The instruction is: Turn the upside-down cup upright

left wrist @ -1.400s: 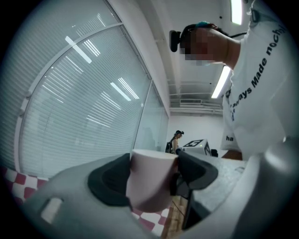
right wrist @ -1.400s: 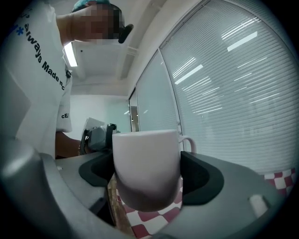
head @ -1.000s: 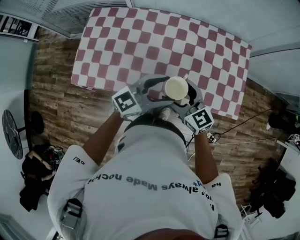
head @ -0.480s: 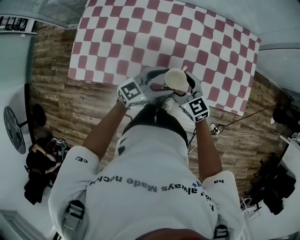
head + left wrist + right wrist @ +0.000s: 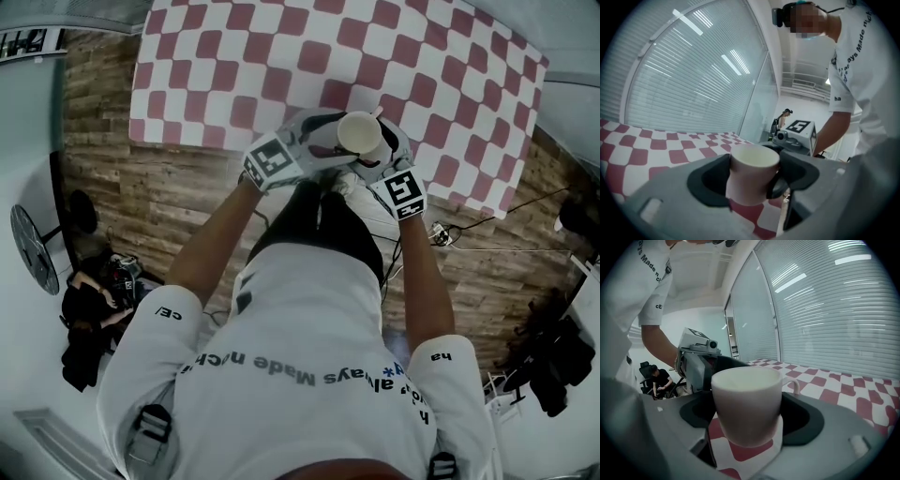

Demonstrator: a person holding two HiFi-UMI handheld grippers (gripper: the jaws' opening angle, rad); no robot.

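Gripping upright cup (image 5: 359, 133), mouth up.

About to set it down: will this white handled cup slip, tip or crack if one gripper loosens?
The white handled cup looks glazed and smooth, so probably slippery in a light grip. It seems rigid ceramic, likely chipping if dropped. Its base narrows below a wider rim, so it may tip if landed tilted.

Head view: table (image 5: 234, 56) cut off by the top edge; cup (image 5: 357, 132) shows me only its mouth, base hidden below. My left gripper view: handle (image 5: 797, 383) hidden behind the cup's wall.
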